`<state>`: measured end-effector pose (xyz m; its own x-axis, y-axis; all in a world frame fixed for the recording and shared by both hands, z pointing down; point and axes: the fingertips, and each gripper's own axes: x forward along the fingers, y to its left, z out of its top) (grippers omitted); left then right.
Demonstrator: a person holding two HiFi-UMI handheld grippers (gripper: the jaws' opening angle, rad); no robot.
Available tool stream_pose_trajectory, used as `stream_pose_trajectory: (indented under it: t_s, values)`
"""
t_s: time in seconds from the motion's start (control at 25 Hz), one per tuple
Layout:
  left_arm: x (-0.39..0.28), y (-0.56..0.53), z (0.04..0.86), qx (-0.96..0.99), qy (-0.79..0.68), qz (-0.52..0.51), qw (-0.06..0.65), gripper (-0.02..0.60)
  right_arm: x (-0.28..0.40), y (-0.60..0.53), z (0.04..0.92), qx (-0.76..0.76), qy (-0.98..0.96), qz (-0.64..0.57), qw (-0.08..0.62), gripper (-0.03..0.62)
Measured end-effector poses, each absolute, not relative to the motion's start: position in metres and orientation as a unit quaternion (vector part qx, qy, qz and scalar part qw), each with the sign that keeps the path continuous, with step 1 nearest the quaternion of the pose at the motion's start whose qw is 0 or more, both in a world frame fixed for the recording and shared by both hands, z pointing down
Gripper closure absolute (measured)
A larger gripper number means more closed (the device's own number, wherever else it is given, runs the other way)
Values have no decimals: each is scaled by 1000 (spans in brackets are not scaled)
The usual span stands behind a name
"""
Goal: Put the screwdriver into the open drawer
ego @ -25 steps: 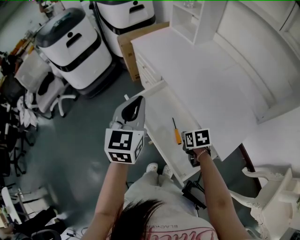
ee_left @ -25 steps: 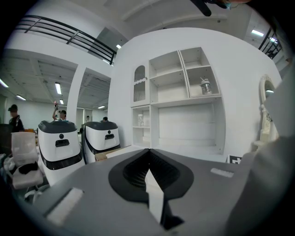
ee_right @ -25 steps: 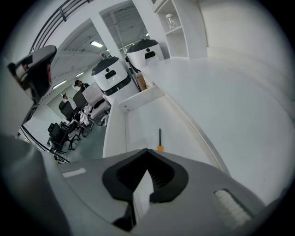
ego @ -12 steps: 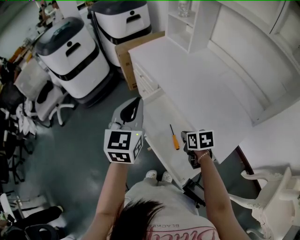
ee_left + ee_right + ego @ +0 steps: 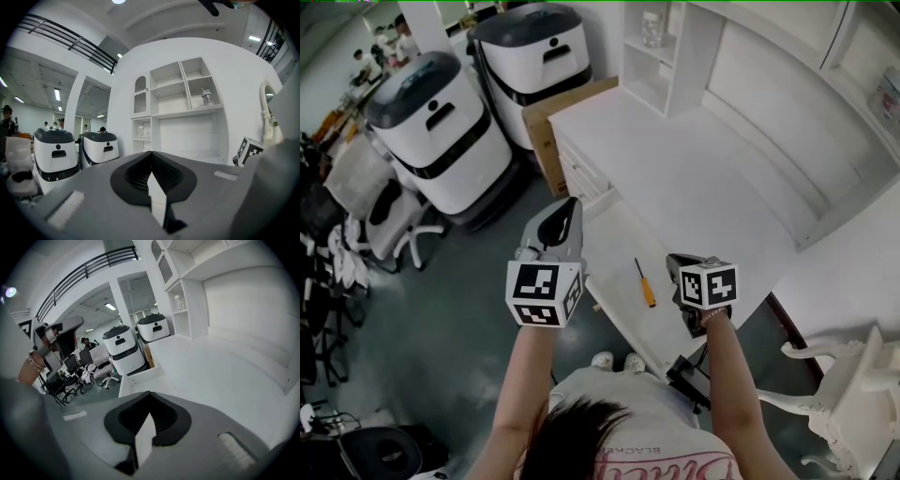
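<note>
Screwdriver (image 5: pixel 644 284) lies in open drawer (image 5: pixel 617 242), between grippers, untouched. Left gripper (image 5: pixel 572 204) and right gripper (image 5: pixel 677 262): jaws together, empty. White desk (image 5: pixel 694 178) beyond; cardboard box (image 5: pixel 546 120), white machines (image 5: pixel 441 131), office chair (image 5: pixel 389 211) on grey floor (image 5: pixel 469 281).

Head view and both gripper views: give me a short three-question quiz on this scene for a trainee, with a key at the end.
1. True or false: the screwdriver lies inside the open drawer.
2. Pick one. The right gripper has its jaws: A) apart around the screwdriver; B) together with nothing between them; C) clamped on the screwdriver.
3. What colour is the screwdriver's handle?

Key: 1 true; 2 B; 3 orange.
</note>
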<state>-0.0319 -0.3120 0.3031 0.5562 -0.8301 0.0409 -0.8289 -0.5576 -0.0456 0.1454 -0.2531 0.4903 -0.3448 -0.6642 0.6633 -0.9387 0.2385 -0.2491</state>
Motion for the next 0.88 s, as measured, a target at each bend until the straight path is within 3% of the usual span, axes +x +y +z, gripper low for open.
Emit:
stream_pose_trajectory:
  t_s: [0.88]
  values:
    - [-17, -308, 270, -896, 442, 14, 34, 569, 169, -232, 317, 621, -773, 110, 68, 592]
